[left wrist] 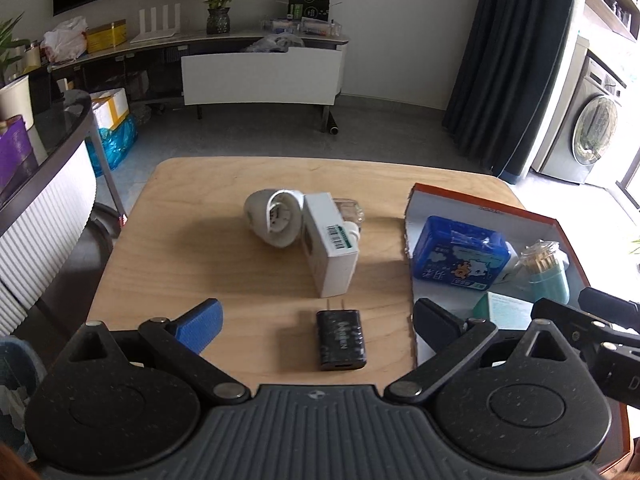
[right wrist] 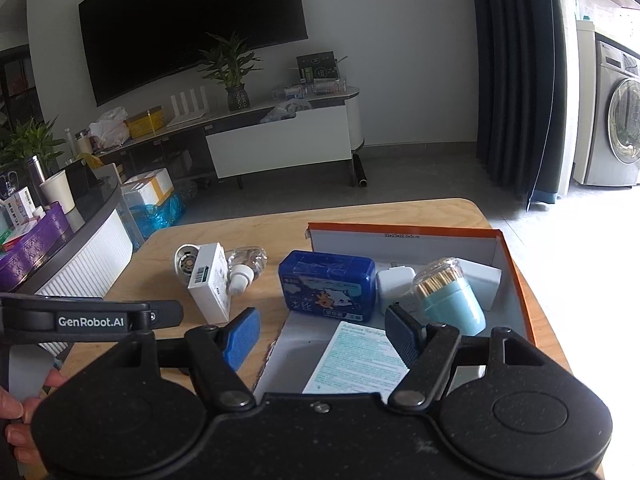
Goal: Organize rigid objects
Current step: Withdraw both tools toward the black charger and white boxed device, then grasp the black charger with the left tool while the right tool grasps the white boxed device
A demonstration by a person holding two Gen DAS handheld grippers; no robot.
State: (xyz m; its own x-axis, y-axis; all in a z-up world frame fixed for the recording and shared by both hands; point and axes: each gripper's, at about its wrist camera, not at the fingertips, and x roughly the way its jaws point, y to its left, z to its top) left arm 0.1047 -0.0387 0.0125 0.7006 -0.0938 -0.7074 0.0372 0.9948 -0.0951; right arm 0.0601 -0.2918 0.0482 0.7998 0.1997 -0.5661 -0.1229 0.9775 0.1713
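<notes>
Black "GenRobot.AI" lettering marks your left claw [left wrist: 316,320], spread above one black plug charger [left wrist: 341,339]; right claw [right wrist: 322,334] spread too.

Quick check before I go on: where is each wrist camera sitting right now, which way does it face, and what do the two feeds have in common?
Left wrist: rides the open left gripper above the table's near edge, facing the TV wall; black charger lies between its fingers; the right gripper's arm shows at right.
Right wrist: rides the open right gripper over the orange box's near end; the left gripper's arm and the person's fingers show at left.
Shared: white carton, blue tissue pack, toothpick jar.
</notes>
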